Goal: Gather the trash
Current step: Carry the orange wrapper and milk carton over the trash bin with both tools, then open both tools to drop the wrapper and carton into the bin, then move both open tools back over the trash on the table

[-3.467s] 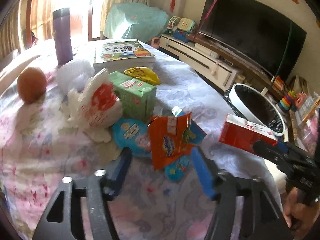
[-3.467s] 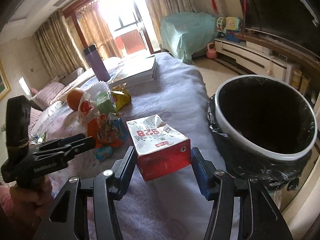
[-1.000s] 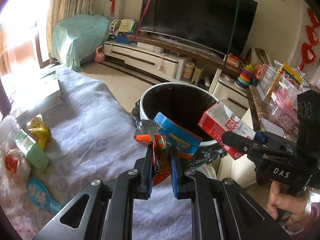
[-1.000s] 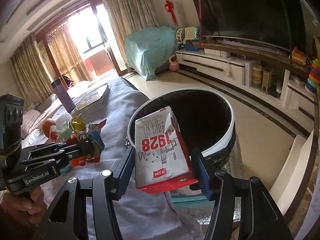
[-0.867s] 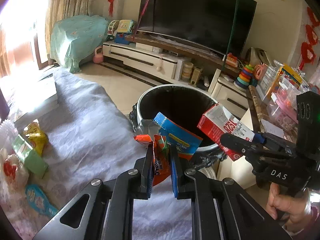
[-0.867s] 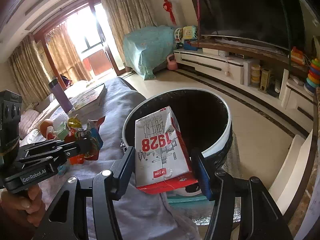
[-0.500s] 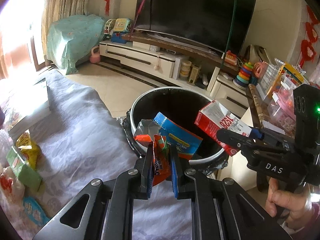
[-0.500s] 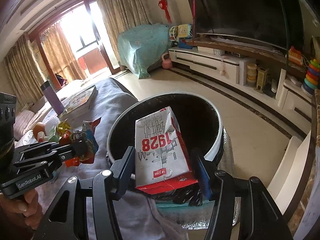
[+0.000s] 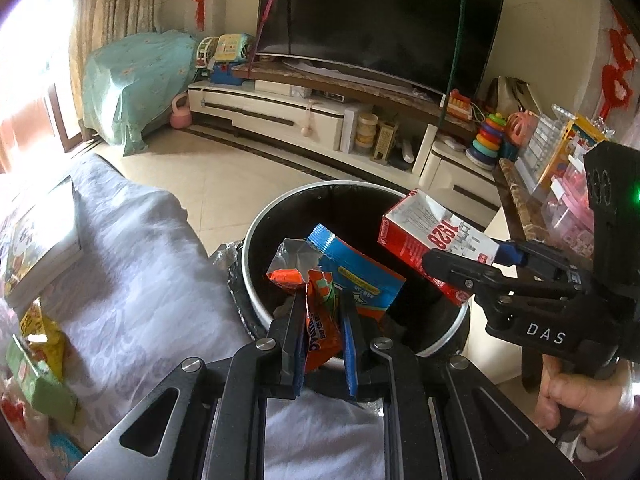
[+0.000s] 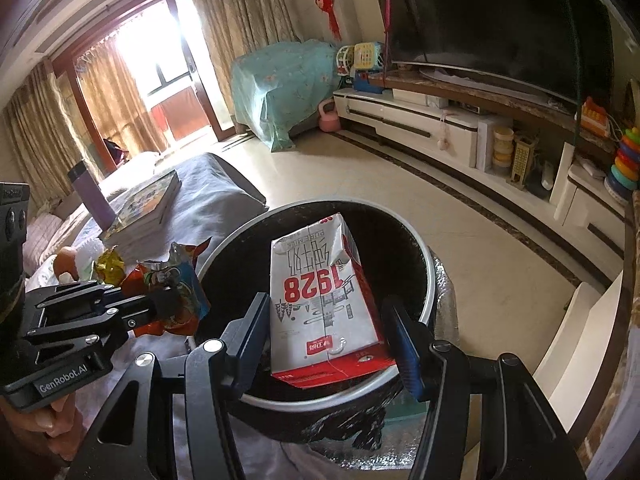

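Left gripper (image 9: 323, 322), bottom centre, pinching snack wrappers (image 9: 320, 280) over the bin (image 9: 256, 280). Right gripper (image 10: 328, 320) clamped on milk carton (image 10: 320, 300), frame centre, above bin opening.

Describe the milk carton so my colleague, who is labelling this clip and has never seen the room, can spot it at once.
Find the round black trash bin with the pale rim, on the floor by the cloth-covered table. Over its opening, the right tool grips a red-and-white milk carton. Unlike the crinkled orange and blue snack wrappers in the left tool alongside, it is a stiff box printed with a big red 1928.
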The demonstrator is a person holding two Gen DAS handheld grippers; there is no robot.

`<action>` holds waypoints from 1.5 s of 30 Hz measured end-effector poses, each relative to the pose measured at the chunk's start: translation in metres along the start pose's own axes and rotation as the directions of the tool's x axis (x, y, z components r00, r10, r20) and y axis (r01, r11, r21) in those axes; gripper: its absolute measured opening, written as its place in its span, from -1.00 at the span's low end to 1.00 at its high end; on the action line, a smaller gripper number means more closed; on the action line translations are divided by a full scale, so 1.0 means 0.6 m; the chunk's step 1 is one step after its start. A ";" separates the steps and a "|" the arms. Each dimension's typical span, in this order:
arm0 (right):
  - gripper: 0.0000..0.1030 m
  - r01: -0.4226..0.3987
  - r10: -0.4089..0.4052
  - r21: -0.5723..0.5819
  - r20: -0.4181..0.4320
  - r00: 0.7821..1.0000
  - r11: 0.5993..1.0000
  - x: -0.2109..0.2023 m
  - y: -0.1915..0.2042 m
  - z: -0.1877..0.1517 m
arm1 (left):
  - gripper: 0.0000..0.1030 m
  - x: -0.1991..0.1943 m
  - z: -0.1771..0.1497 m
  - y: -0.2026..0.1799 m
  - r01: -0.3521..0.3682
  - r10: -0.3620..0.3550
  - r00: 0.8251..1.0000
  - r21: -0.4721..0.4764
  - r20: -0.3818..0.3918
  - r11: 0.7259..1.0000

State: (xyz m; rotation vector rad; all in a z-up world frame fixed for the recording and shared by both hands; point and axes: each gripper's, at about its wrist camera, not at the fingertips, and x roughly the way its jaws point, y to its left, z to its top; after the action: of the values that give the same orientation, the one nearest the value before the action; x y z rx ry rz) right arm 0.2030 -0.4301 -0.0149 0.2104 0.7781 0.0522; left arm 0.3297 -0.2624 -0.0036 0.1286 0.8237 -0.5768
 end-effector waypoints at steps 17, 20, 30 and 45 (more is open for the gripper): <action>0.12 0.006 -0.006 0.003 -0.027 1.000 1.000 0.025 -0.020 0.022 | -0.63 0.052 0.026 -0.003 -0.002 0.002 1.000 -0.014 -0.030 1.000; 0.15 -0.003 0.004 0.013 -0.033 0.999 1.000 0.029 -0.024 0.025 | -0.28 0.047 0.025 -0.007 0.003 -0.003 1.000 -0.005 -0.023 1.000; 0.48 -0.036 0.036 0.081 0.004 0.999 0.996 0.007 -0.027 0.011 | 0.11 -0.009 -0.031 0.019 -0.019 0.019 1.000 -0.073 0.009 0.997; 0.78 -0.175 0.173 0.059 0.024 0.985 0.983 -0.034 0.102 -0.057 | 0.21 -0.144 -0.187 0.106 -0.082 0.087 0.996 -0.272 0.007 0.959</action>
State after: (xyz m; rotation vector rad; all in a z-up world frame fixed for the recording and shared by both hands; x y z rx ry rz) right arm 0.1665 -0.3671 -0.0119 0.3364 0.7417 0.1918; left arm 0.2434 -0.1350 -0.0247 -0.0928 0.8666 -0.3796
